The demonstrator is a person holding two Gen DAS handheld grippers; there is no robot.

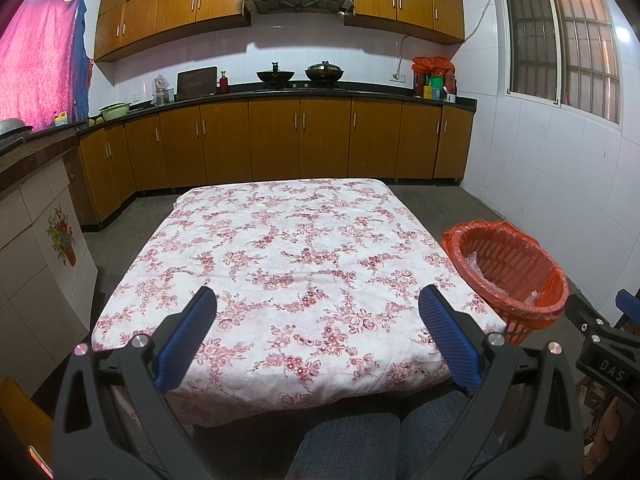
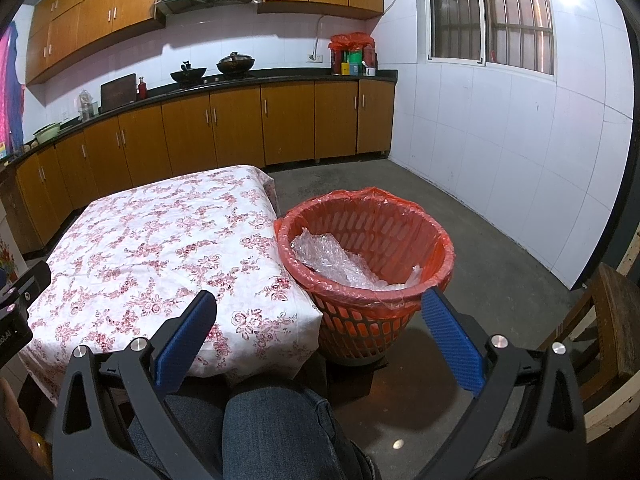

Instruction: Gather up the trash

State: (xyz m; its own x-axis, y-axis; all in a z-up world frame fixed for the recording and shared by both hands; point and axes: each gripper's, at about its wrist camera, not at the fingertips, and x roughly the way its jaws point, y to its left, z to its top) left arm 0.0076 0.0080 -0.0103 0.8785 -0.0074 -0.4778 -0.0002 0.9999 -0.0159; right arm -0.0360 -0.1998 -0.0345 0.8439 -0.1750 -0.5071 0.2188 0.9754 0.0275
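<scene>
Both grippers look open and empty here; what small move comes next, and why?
Probably just rest both grippers: the left gripper and right gripper are open and empty, the floral tablecloth shows no trash, and bubble wrap already lies in the red basket.

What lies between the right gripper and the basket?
Nothing lies between: in the right wrist view the open right gripper looks straight at the basket, which holds bubble wrap.

Table under floral cloth
</scene>
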